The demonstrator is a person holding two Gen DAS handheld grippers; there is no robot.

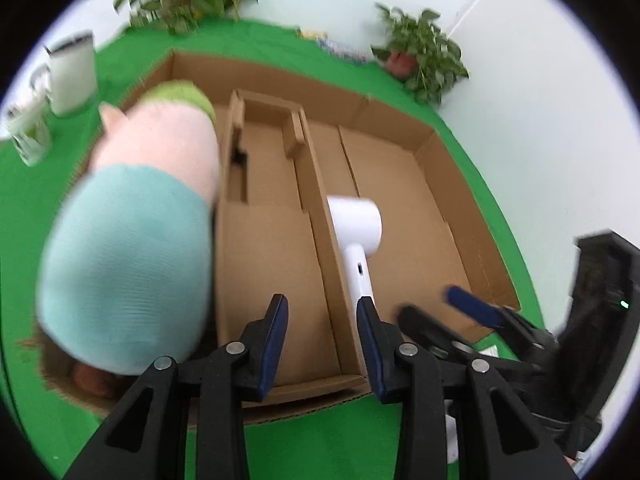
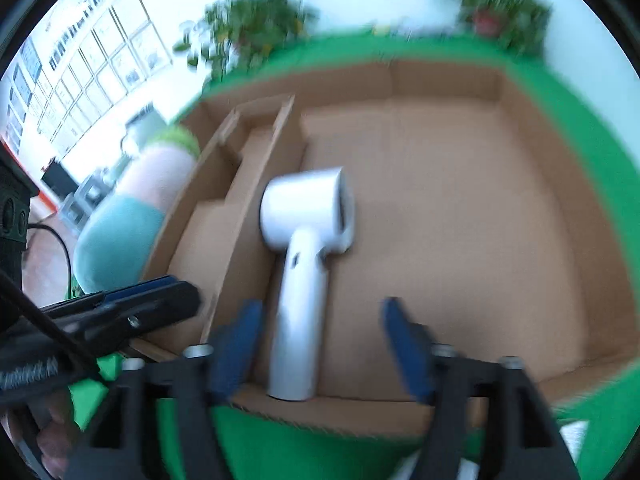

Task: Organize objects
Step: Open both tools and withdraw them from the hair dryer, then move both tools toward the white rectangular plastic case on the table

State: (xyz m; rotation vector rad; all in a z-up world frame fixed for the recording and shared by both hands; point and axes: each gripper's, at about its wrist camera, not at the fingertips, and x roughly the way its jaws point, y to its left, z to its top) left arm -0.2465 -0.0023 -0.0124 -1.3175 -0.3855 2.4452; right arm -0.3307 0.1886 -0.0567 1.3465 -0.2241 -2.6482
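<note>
One white hair dryer (image 2: 306, 240) lies in one cardboard box (image 2: 460, 216), handle toward the right gripper (image 2: 320, 344), whose fingers stand open around the handle end without touching. One plush toy (image 1: 136, 240) sits left of the left gripper (image 1: 322, 340), fingers part open, empty.

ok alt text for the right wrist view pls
A white hair dryer lies in the large compartment of a cardboard box on a green table, its handle between the open fingers of the right gripper. A pastel plush toy sits at the box's left, beyond the left gripper.
</note>
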